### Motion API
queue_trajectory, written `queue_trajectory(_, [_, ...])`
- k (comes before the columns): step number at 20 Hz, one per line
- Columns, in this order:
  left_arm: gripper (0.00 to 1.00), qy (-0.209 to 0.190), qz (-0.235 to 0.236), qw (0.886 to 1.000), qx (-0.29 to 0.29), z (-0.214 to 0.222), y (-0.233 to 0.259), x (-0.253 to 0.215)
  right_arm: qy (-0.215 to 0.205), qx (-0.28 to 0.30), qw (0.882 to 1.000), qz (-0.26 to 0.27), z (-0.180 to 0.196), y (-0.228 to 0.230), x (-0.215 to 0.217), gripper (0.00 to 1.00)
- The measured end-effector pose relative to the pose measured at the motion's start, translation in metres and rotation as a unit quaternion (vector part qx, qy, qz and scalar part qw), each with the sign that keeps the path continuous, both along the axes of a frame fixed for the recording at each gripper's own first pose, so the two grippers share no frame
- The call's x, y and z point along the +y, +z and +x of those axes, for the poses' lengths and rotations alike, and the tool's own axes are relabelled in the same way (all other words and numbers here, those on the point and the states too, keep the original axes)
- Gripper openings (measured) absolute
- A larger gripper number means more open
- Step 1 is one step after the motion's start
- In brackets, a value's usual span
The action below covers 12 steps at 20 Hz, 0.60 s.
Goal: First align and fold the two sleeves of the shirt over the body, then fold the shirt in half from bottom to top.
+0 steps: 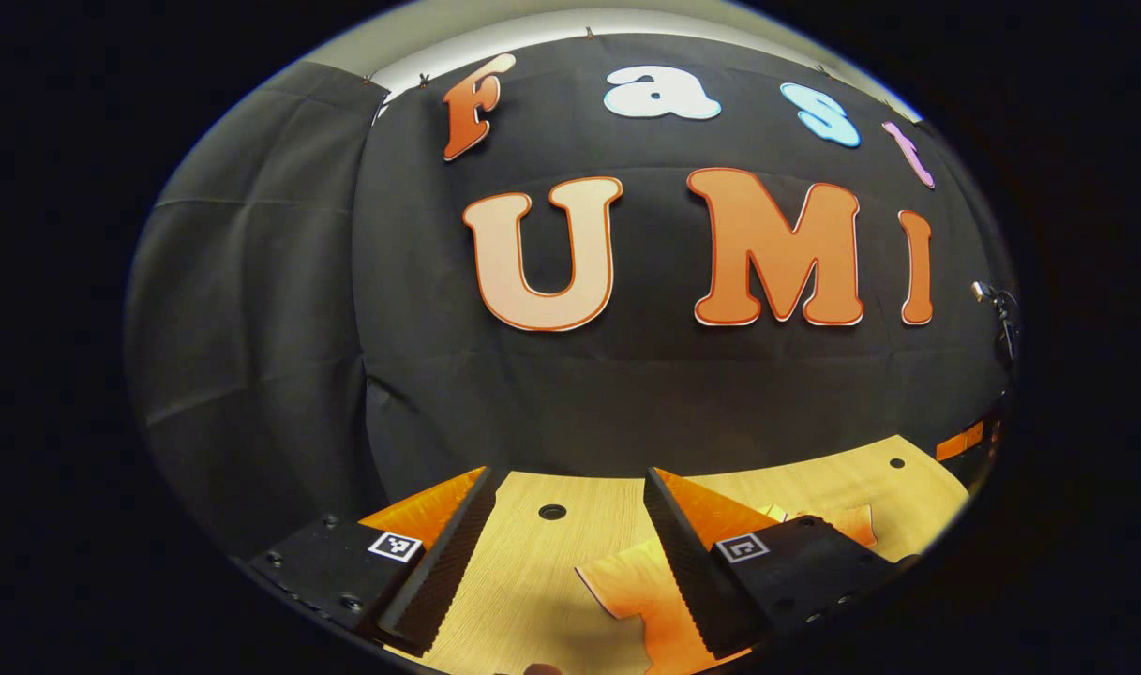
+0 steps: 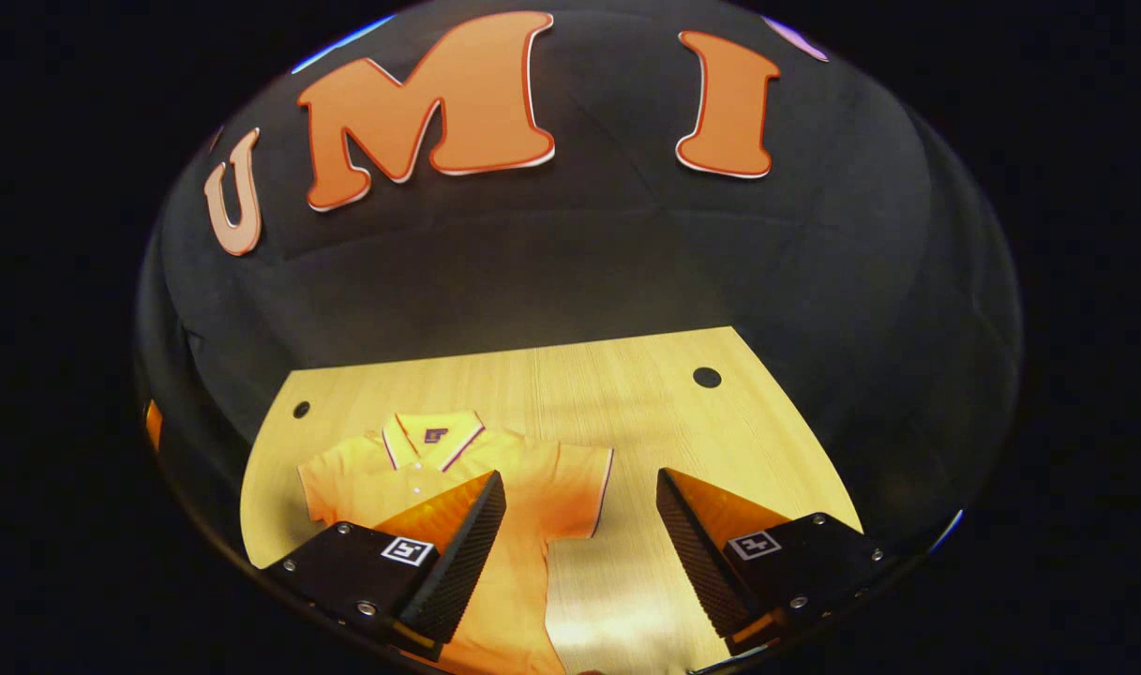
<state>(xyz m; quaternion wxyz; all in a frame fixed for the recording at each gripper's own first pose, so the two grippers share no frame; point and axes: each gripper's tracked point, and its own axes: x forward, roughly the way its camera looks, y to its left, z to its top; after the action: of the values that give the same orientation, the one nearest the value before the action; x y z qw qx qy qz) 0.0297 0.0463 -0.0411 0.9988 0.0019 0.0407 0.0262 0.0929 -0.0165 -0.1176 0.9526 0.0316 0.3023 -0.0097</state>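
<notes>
I see a small orange short-sleeved polo shirt [image 2: 457, 478] lying flat, front side up, on a pale wood-grain tabletop [image 2: 626, 394]. The fabric looks soft and smooth, with a striped collar edge and a dark patch inside the neck. Both sleeves are spread out to the sides, not folded over the body. The tabletop has a straight-grained laminate look and small round dark holes [image 2: 707, 377] near its far corners; behind it hangs a black, slightly creased cloth wall [image 2: 532, 272].

In the right gripper view, the shirt lies on the near left part of the tabletop, collar toward the cloth wall. My right gripper [image 2: 579, 534] hangs above the tabletop with its ribbed, wedge-shaped fingers spread wide. One finger sits over the shirt's body, the other over bare wood beside the shirt's sleeve, whose trimmed cuff [image 2: 606, 487] lies between the two. I cannot tell whether either finger touches the cloth; nothing is gripped between them.

In the left gripper view, my left gripper [image 1: 570, 553] is also spread wide, with bare wood between its ridged fingers. A sleeve of the shirt [image 1: 626, 581] pokes out beside and under the finger nearer the middle of the tabletop, and more orange cloth shows beyond that finger. This gripper holds nothing, and whether it touches the shirt I cannot tell.
</notes>
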Motion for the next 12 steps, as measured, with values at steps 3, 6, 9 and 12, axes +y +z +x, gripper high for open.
queue_trajectory(3, [0.98,0.013,-0.006,1.000,0.013,0.009,-0.013,0.011,0.000,0.052,0.998,0.028,0.022,-0.031,0.008,0.98])
queue_trajectory(6, [0.98,0.016,-0.013,0.999,0.030,0.018,-0.026,0.016,-0.011,0.110,0.993,0.036,0.044,-0.069,-0.001,0.98])
queue_trajectory(9, [0.98,0.029,-0.007,0.998,0.049,0.023,-0.041,0.024,-0.020,0.166,0.985,0.048,0.058,-0.109,-0.007,0.99])
queue_trajectory(12, [0.98,0.037,0.009,0.998,0.052,0.027,-0.041,0.026,-0.027,0.212,0.975,0.058,0.071,-0.143,-0.007,0.99])
